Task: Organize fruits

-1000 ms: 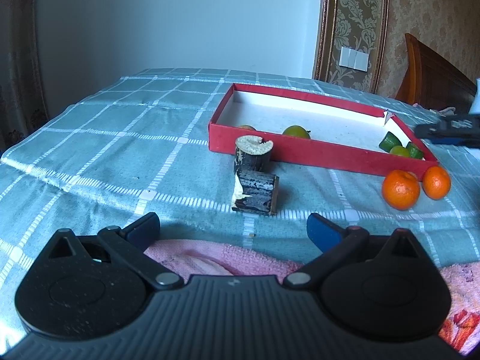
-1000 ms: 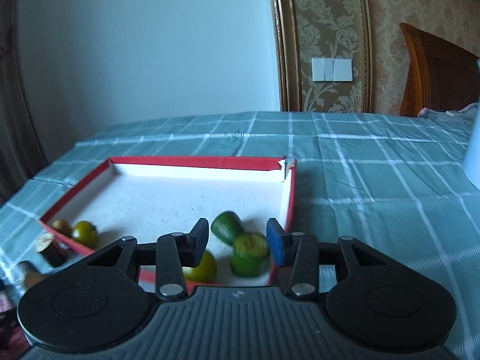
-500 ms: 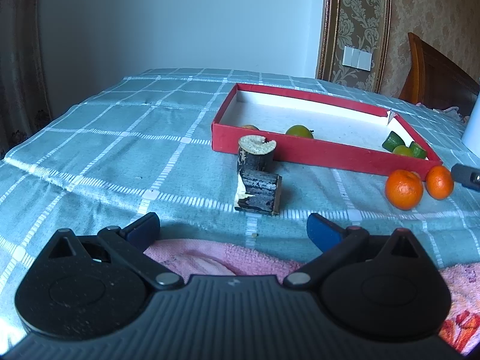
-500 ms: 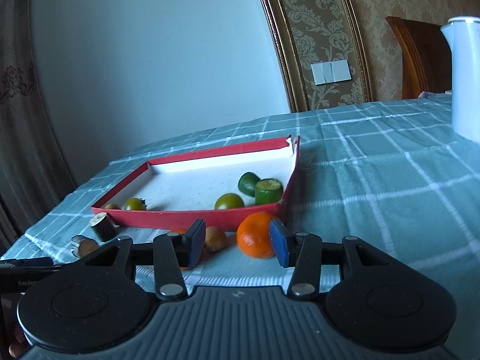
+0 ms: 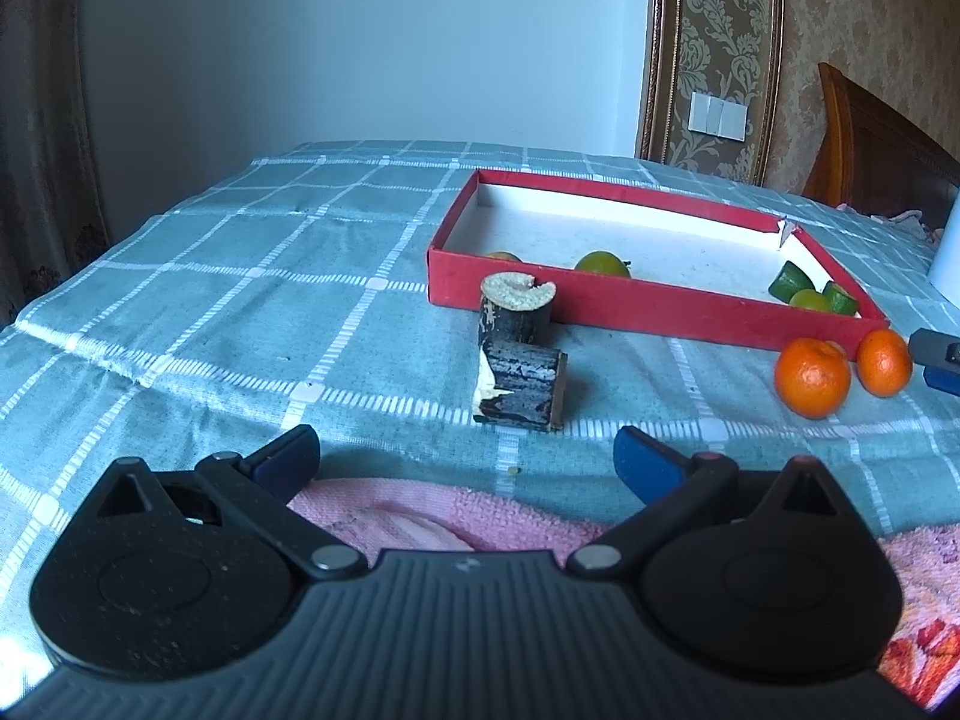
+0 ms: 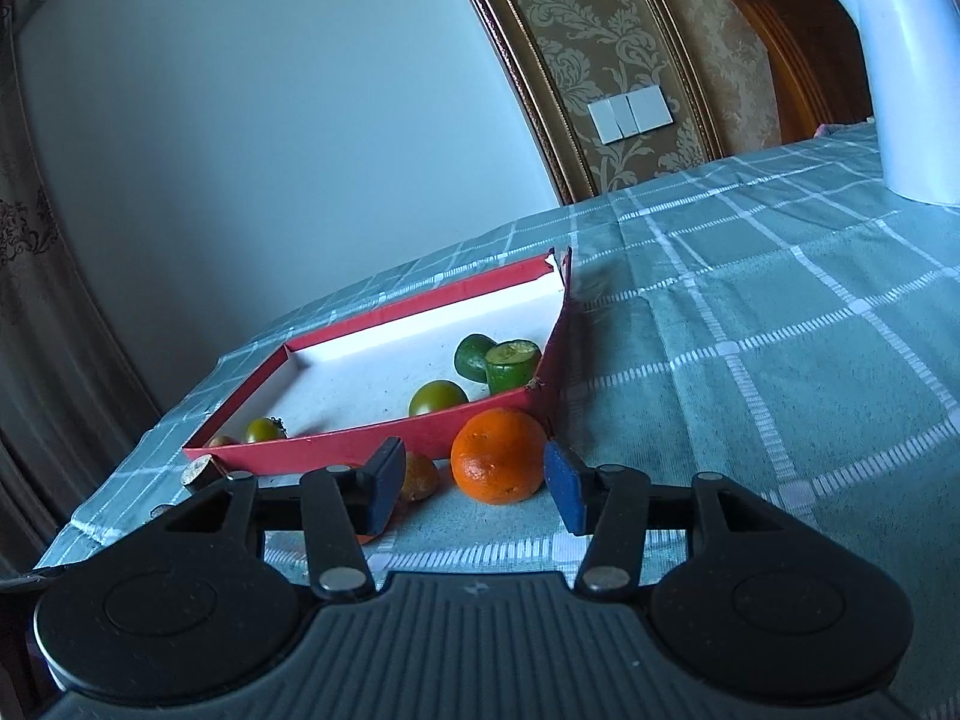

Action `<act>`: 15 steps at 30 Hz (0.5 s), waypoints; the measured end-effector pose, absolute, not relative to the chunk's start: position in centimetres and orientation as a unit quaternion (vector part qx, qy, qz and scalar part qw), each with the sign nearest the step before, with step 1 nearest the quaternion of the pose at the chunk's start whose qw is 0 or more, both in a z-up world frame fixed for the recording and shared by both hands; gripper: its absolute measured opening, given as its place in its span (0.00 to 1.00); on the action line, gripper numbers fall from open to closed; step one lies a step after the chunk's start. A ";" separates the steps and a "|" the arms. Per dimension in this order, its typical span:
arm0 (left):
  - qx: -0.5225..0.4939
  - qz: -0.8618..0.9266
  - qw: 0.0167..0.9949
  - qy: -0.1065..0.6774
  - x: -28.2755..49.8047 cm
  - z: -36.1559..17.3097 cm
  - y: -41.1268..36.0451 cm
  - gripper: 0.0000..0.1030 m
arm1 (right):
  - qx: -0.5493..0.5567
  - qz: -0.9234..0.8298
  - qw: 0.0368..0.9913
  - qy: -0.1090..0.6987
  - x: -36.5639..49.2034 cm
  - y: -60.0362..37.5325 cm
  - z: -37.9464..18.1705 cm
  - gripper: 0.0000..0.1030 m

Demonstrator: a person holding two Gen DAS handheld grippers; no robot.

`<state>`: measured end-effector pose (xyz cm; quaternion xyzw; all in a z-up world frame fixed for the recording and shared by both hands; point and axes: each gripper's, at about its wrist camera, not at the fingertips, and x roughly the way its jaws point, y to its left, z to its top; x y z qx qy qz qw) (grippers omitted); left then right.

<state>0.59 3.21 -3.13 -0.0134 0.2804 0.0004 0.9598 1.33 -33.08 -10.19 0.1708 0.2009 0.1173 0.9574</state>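
A red tray (image 5: 630, 300) (image 6: 336, 441) with a white floor holds several green fruits (image 6: 437, 397) (image 5: 602, 264). Two oranges (image 5: 811, 377) (image 5: 883, 361) lie on the cloth just outside its near right corner. In the right wrist view the nearer orange (image 6: 498, 455) lies just ahead of my open right gripper (image 6: 474, 483), between its blue pads and apart from them. Another orange (image 6: 418, 476) is partly hidden behind the left pad. My left gripper (image 5: 465, 459) is open and empty above a pink towel (image 5: 456, 519). The right gripper's tip (image 5: 936, 357) shows beside the oranges.
Two dark sugarcane pieces (image 5: 516, 315) (image 5: 519, 387) lie in front of the tray's near wall. A white kettle (image 6: 906, 72) stands at the far right on the green checked tablecloth (image 6: 750, 330). A wooden chair (image 5: 870, 138) is behind the table.
My right gripper has drawn back from over the tray and come down low behind the oranges, tilting. The left gripper has barely moved.
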 end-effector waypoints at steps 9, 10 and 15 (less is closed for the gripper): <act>0.026 0.007 0.963 0.268 0.2 -2.9 2.0 1.00 | 0.184 0.118 0.954 0.206 1.5 -33.4 -10.4 0.49; 0.030 0.007 0.963 0.269 0.2 -2.9 1.8 1.00 | 0.185 0.118 0.954 0.206 1.5 -33.5 -10.4 0.49; 0.037 0.005 0.962 0.269 0.3 -2.3 1.3 1.00 | 0.192 0.120 0.953 0.203 1.5 -33.7 -10.4 0.49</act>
